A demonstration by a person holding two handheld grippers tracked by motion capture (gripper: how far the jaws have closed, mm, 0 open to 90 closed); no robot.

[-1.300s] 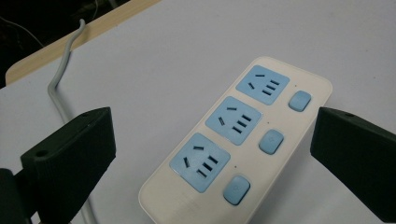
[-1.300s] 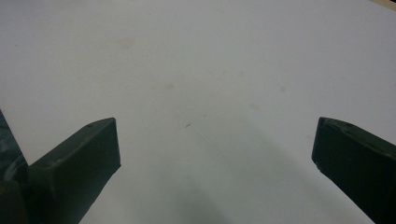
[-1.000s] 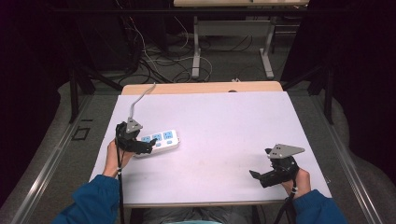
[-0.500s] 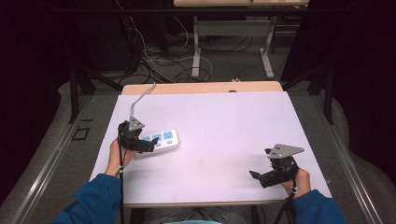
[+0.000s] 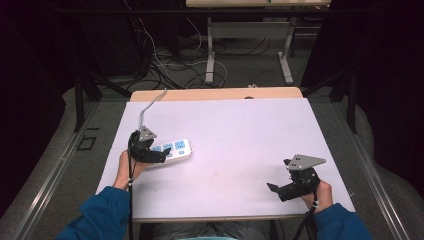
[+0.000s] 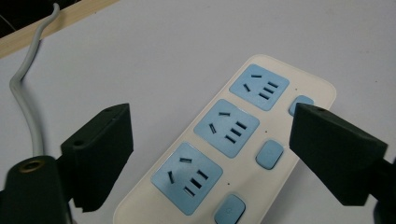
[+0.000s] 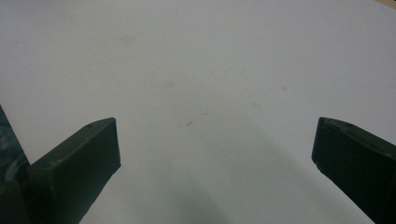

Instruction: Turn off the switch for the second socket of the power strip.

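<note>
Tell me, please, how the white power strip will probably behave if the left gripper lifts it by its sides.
The power strip looks like a rigid plastic block, so it should stay stiff. Its smooth, rounded sides may slip between the pads. The grey cable trailing off the table edge will probably drag and tilt that end.

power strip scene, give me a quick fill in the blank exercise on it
1. The power strip has ____ blue socket panels.
2. Each socket panel has a small blue ____ beside it.
3. The left gripper has its jaws on either side of the power strip, while the right gripper has only the bare ____ table between its jaws.
4. The strip's cable is ____ in colour.

Missing words: three; button; white; grey
</note>
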